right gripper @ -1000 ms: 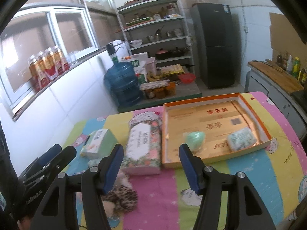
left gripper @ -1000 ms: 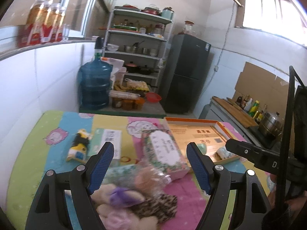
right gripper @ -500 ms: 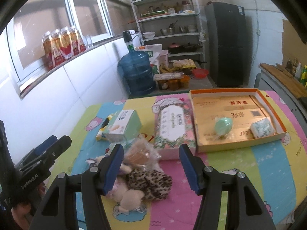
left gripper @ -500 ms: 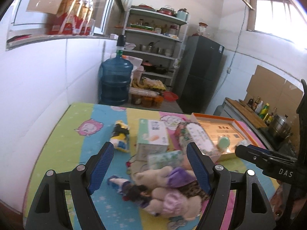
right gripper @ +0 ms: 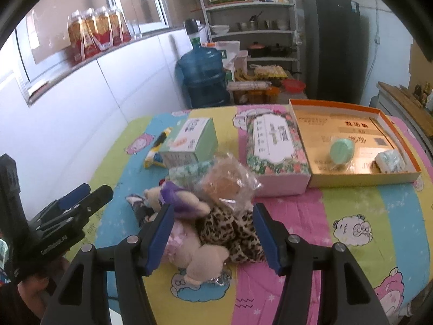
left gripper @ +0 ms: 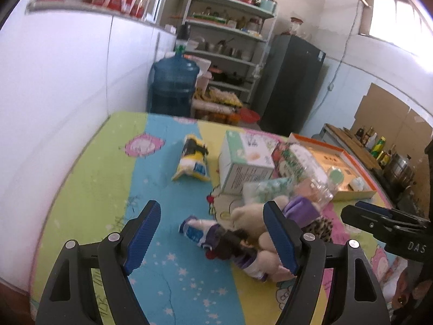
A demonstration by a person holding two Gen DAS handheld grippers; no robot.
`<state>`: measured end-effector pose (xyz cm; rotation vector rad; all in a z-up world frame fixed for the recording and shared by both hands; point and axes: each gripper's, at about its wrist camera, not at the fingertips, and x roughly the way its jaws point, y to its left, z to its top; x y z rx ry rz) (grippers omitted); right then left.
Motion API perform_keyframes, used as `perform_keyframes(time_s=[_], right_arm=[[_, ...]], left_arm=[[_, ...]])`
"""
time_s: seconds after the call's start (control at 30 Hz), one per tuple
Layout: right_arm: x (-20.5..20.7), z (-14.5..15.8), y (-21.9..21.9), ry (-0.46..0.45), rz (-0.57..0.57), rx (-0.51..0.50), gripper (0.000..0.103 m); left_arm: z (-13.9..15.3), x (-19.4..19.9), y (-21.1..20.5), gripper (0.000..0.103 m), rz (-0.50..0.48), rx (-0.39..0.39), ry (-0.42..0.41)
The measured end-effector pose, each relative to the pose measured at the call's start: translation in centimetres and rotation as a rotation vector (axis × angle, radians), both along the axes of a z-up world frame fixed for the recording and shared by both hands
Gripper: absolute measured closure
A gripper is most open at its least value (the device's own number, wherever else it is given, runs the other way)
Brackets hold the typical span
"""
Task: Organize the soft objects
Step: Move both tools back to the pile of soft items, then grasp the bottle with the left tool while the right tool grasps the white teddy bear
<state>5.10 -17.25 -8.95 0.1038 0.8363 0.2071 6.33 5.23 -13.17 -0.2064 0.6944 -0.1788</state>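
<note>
A pile of soft toys lies on the colourful table cover: a beige plush (right gripper: 201,260), a leopard-print piece (right gripper: 230,230), a purple plush (right gripper: 178,203) and a small doll (left gripper: 213,237). A clear bag with an orange item (right gripper: 224,182) rests on the pile. My right gripper (right gripper: 212,239) is open and empty, just above the pile. My left gripper (left gripper: 211,239) is open and empty, over the doll at the pile's left side. The orange-rimmed box tray (right gripper: 400,132) holds a green round item (right gripper: 341,150) and a small packet (right gripper: 391,162).
A green tissue box (right gripper: 189,140), a floral box (right gripper: 273,146), a tissue pack (left gripper: 266,191) and a yellow snack bag (left gripper: 192,162) lie behind the pile. A white tiled wall (left gripper: 67,94) borders the table's left. A water jug (right gripper: 203,75), shelves and a fridge stand beyond.
Both grippers have pulled back toward the table's near edge, so the toy pile sits further ahead. The left view has swung left over the doll. Both grippers stay open.
</note>
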Motion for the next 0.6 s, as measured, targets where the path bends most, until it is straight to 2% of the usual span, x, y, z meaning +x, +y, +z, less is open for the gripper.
perform_keyframes(time_s=[0.1,0.27,0.43,0.6], right_arm=[[0.0,-0.4,0.2,0.01,0.001,-0.009,0.043],[0.0,-0.5,-0.1,0.017,0.001,-0.026,0.043],[0.0,-0.7,-0.9,0.027,-0.006,-0.031,0.043],[0.1,-0.9,-1.5,0.035,0.006,-0.037,0.043]], left_arm=[[-1.4,0.6,0.0,0.025,0.007,-0.02,0.04],[-3.4,1.6,-0.7,0.035,-0.001,-0.047,0.11],[-4.8,1.9,-1.8,0.036,-0.009,-0.069,0.155],[-5.8,2.4,-2.5,0.039,0.031,-0.082,0.187]])
